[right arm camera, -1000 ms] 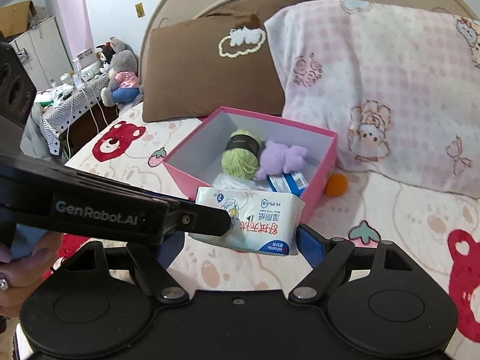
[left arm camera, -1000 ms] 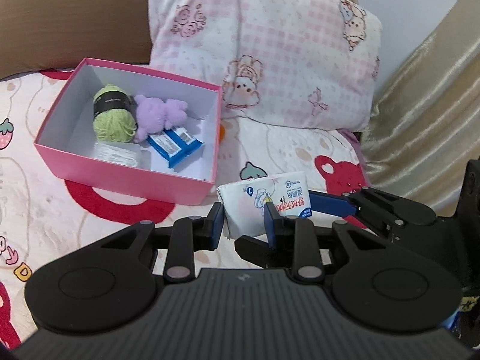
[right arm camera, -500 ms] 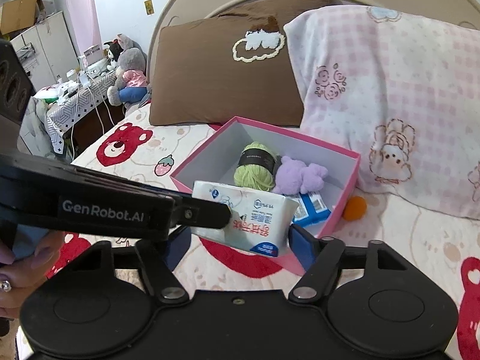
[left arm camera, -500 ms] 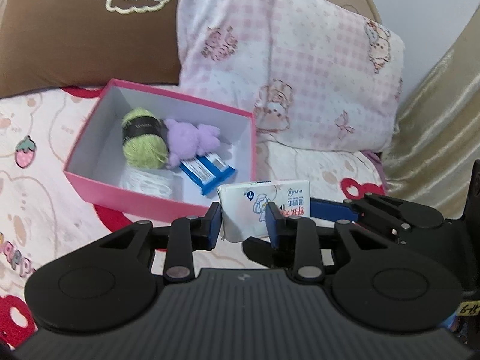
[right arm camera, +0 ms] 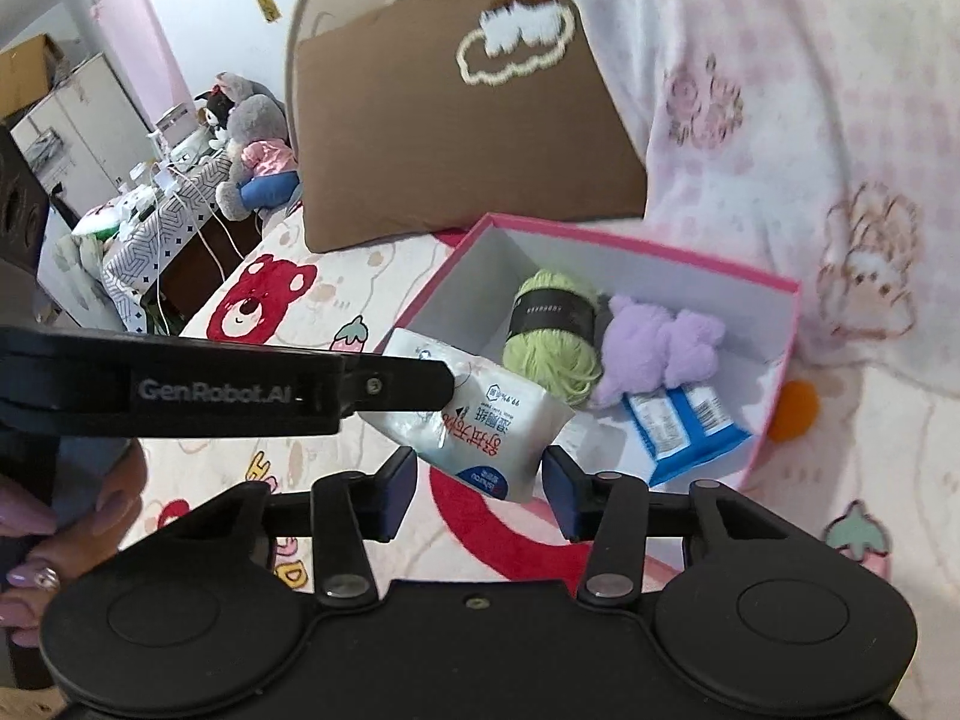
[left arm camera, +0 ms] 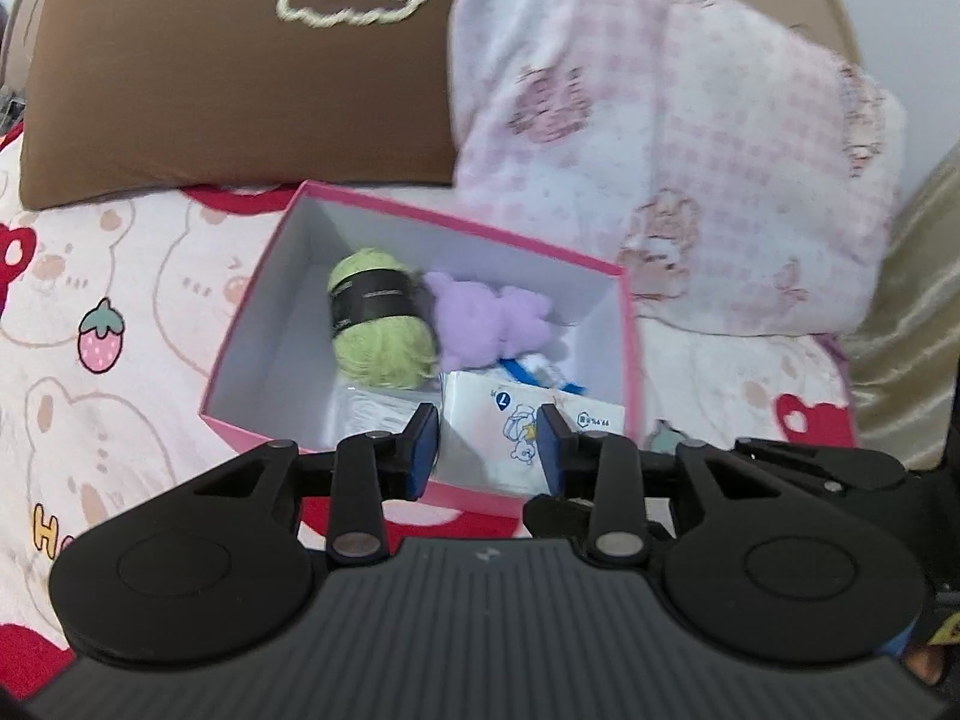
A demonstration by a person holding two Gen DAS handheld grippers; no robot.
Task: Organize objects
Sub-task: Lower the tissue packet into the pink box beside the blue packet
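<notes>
My left gripper [left arm camera: 487, 441] is shut on a white wet-wipes pack [left arm camera: 510, 429] and holds it over the near right part of the pink box [left arm camera: 252, 324]. The pack also shows in the right wrist view [right arm camera: 480, 420], pinched by the left gripper's fingers [right arm camera: 408, 387] above the box's near edge. My right gripper [right arm camera: 477, 495] is open just below and around the pack, its pads apart from it. In the box lie a green yarn ball [left arm camera: 381, 321], a purple plush [left arm camera: 489, 324] and a blue packet [right arm camera: 684, 423].
The box [right arm camera: 774, 372] sits on a bear-print bedsheet [left arm camera: 108, 312]. A brown pillow [left arm camera: 228, 72] and a pink checked pillow [left arm camera: 690, 138] stand behind it. An orange ball [right arm camera: 795, 411] lies right of the box. A gold curtain [left arm camera: 912, 312] hangs at the right.
Both grippers moved forward toward the box. The wipes pack, which was in front of the box, is now over its near right part.
</notes>
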